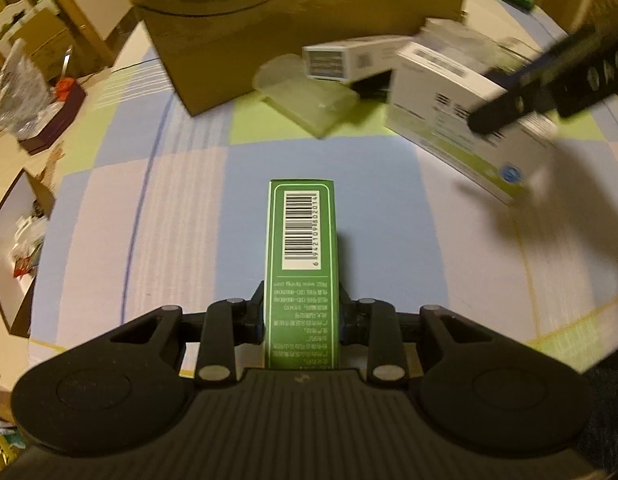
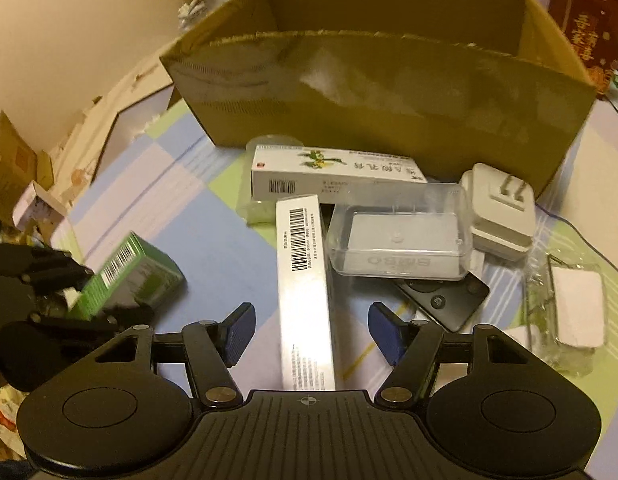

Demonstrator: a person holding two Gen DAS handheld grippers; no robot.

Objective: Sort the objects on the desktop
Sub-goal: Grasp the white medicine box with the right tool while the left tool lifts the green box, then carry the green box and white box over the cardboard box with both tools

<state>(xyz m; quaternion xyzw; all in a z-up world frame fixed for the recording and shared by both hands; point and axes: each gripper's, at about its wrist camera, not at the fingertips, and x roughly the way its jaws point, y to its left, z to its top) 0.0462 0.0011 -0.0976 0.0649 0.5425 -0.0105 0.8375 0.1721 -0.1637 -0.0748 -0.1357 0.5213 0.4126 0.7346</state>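
My left gripper (image 1: 302,312) is shut on a green carton with a barcode (image 1: 303,264), held above the checked tablecloth; the carton also shows at the left of the right wrist view (image 2: 129,276). My right gripper (image 2: 311,330) is open, its blue pads (image 2: 241,332) on either side of a long silver-white box (image 2: 305,292) lying below it. Beyond lie a white medicine box (image 2: 333,176), a clear plastic case (image 2: 397,236), a white charger (image 2: 501,208) and a black remote (image 2: 449,300). A large open cardboard box (image 2: 389,92) stands behind them.
A clear bag with a white item (image 2: 569,312) lies at the right. A translucent plastic lid (image 1: 309,96) lies by the cardboard box (image 1: 269,28). Open boxes and clutter (image 1: 21,220) sit off the table's left edge. The right gripper's arm (image 1: 549,84) reaches over a white box (image 1: 461,120).
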